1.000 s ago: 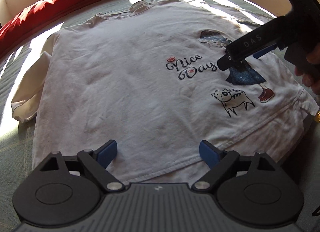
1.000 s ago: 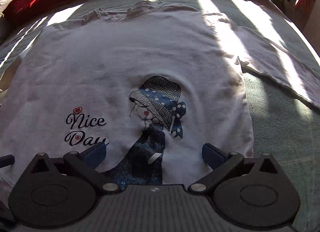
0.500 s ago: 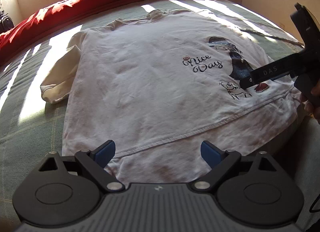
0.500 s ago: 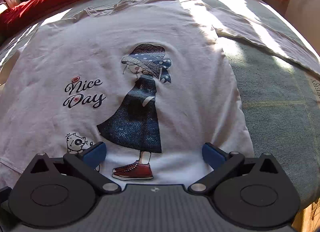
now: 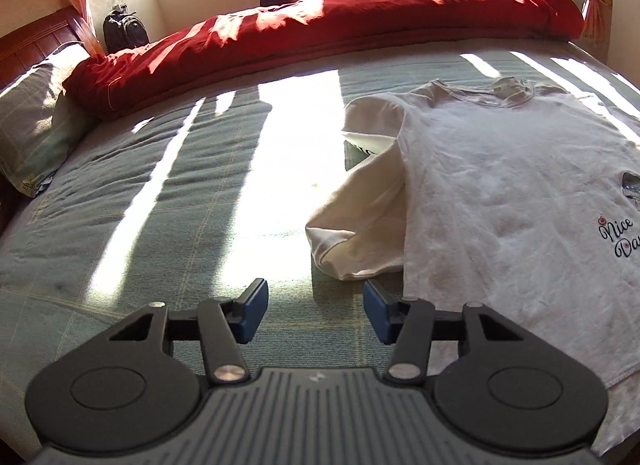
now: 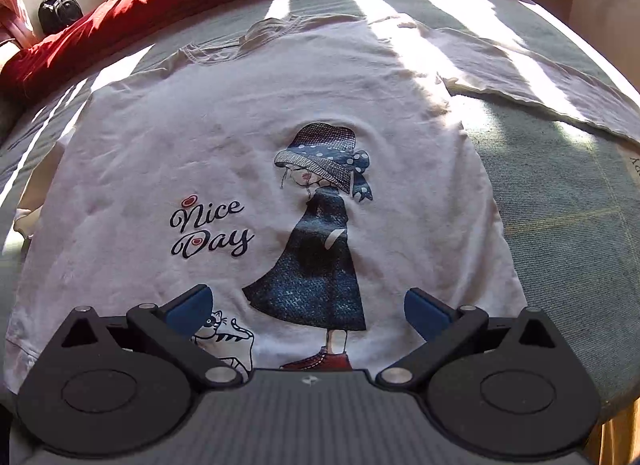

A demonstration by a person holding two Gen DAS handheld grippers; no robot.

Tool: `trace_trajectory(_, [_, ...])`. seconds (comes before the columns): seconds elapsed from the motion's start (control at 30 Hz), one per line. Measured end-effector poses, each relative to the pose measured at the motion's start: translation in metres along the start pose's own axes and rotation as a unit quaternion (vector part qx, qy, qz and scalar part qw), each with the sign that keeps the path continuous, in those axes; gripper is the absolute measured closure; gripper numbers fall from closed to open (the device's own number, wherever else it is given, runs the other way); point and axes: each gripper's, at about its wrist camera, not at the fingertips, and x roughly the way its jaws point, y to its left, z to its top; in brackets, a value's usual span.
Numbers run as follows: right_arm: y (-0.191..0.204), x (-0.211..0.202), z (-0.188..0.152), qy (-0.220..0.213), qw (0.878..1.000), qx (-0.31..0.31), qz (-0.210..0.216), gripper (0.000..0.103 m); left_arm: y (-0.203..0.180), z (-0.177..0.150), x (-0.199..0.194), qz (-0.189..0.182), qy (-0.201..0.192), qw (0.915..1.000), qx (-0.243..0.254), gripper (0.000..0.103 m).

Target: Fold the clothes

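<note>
A white T-shirt (image 6: 360, 113) printed with a girl in a hat and "Nice Day" lies face up on the green bedsheet (image 5: 160, 201). In the left wrist view the T-shirt (image 5: 500, 193) fills the right side, and its left sleeve (image 5: 356, 241) lies crumpled just ahead of my left gripper (image 5: 316, 311). That gripper hovers over bare sheet beside the shirt's left edge, its jaws closing with nothing between them. My right gripper (image 6: 308, 311) hangs open above the shirt's lower hem, over the printed girl's shoes. The right sleeve (image 6: 540, 77) lies spread flat.
A rolled red duvet (image 5: 320, 25) runs along the far side of the bed, with a pillow (image 5: 32, 117) at the left. A dark bag (image 5: 124, 29) sits by the wall under the window, and clothes hang behind. The bed's edge drops off at the right (image 6: 616, 417).
My left gripper has swung left off the shirt's hem to the sheet beside the left sleeve, and its jaws have narrowed. The right gripper drew back slightly toward the hem.
</note>
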Motion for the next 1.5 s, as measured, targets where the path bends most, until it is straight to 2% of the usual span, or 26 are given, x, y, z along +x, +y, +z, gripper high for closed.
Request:
trace_trajectory(0.07, [0.008, -0.001, 0.006, -0.005, 1.000, -0.009, 0.007, 0.000, 0.007, 0.005, 0.015, -0.006, 0.008, 0.9999, -0.012, 0.061])
trace_trajectory(0.27, [0.026, 0.005, 0.021, -0.009, 0.999, -0.018, 0.028, 0.000, 0.014, 0.010, 0.041, -0.041, 0.017, 0.9982, -0.039, 0.061])
trace_trajectory(0.43, [0.034, 0.018, 0.026, -0.003, 0.999, -0.025, 0.029, 0.000, 0.011, 0.012, 0.060, -0.039, 0.022, 0.9985, -0.033, 0.067])
trace_trajectory(0.53, [0.037, 0.025, 0.027, 0.003, 0.999, -0.025, 0.032, 0.000, 0.010, 0.013, 0.074, -0.043, 0.027, 0.9980, -0.039, 0.074])
trace_trajectory(0.6, [0.039, 0.029, 0.027, 0.005, 0.999, -0.027, 0.030, 0.000, 0.010, 0.014, 0.078, -0.047, 0.020, 0.9977, -0.044, 0.085])
trace_trajectory(0.63, [0.040, 0.029, 0.027, 0.006, 0.999, -0.028, 0.028, 0.000, 0.010, 0.016, 0.079, -0.048, 0.018, 0.9976, -0.046, 0.096])
trace_trajectory(0.83, [0.040, 0.028, 0.028, 0.005, 0.999, -0.029, 0.020, 0.000, 0.019, 0.029, 0.065, -0.001, -0.021, 0.9988, -0.045, 0.100])
trace_trajectory(1.1, [0.042, 0.024, 0.028, 0.003, 0.999, -0.030, 0.016, 0.000, 0.069, 0.054, 0.055, 0.080, -0.055, 0.9943, -0.045, 0.100])
trace_trajectory(1.27, [0.047, 0.023, 0.027, 0.004, 0.999, -0.037, 0.013, 0.000, 0.102, 0.064, 0.058, 0.120, -0.054, 0.9897, -0.055, 0.100])
trace_trajectory(1.5, [0.048, 0.024, 0.026, 0.009, 0.999, -0.035, 0.010, 0.000, 0.127, 0.067, 0.067, 0.137, -0.045, 0.9875, -0.064, 0.100])
